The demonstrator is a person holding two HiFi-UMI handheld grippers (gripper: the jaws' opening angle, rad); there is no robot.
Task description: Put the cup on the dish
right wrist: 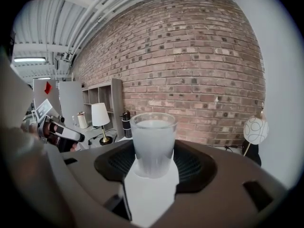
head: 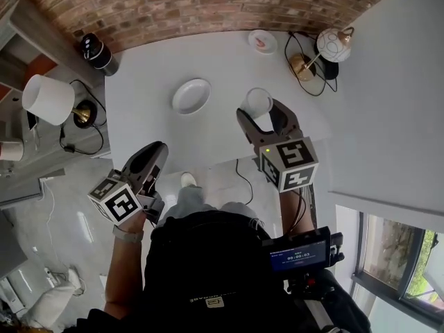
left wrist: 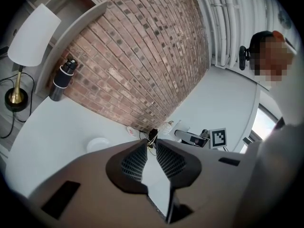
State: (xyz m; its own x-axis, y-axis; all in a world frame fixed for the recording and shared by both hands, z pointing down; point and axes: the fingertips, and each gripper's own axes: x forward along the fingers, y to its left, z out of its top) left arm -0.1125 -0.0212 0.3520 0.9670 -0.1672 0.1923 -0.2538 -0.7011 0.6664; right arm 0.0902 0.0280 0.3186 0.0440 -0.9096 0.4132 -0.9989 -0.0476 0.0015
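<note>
A frosted clear cup (head: 257, 103) (right wrist: 153, 144) stands upright between the jaws of my right gripper (head: 263, 114) (right wrist: 153, 156), which is shut on it. In the head view it is to the right of the white dish (head: 191, 96) (left wrist: 97, 144), a short gap apart from it. The dish lies bare on the white table (head: 152, 68). My left gripper (head: 155, 150) (left wrist: 151, 142) hangs at the table's near edge, left of the dish, its jaws shut with nothing between them. The dish is hidden in the right gripper view.
A small saucer with something red (head: 263, 41) sits at the back by the brick wall. A globe lamp (head: 333, 44) with cables stands at the back right. A black bottle (head: 96, 50) is at the back left corner. A white-shaded lamp (head: 47, 99) stands on the shelf at left.
</note>
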